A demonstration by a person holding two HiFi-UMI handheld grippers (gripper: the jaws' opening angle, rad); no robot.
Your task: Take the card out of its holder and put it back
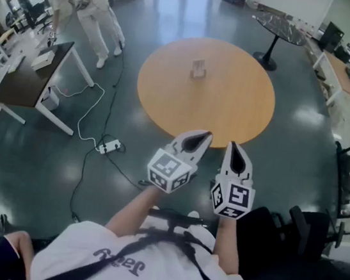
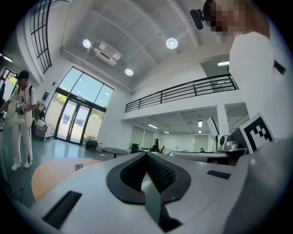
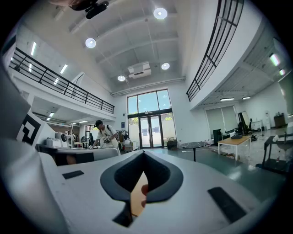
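A person held a tool in each hand, close to the body. The left tool (image 1: pixel 206 135) and the right tool (image 1: pixel 233 145) were side by side, both closed with nothing between their jaws. Well ahead at 12 o'clock, the small card holder (image 1: pixel 198 68) stood near the middle of a round orange worktop (image 1: pixel 163 89). Its card was too small to make out.

The round counter (image 1: pixel 161 98) is warm orange-tan against a glossy, dark grey-green floor (image 1: pixel 43 156). The card holder (image 1: pixel 198 69), toward the counter's far edge, looks pale grey. The left tool (image 1: pixel 205 136) and right tool (image 1: pixel 233 145) are white with black pads, and each cube bears black-and-white square markers. The person's shirt (image 1: pixel 75 255) is white, crossed by black straps.
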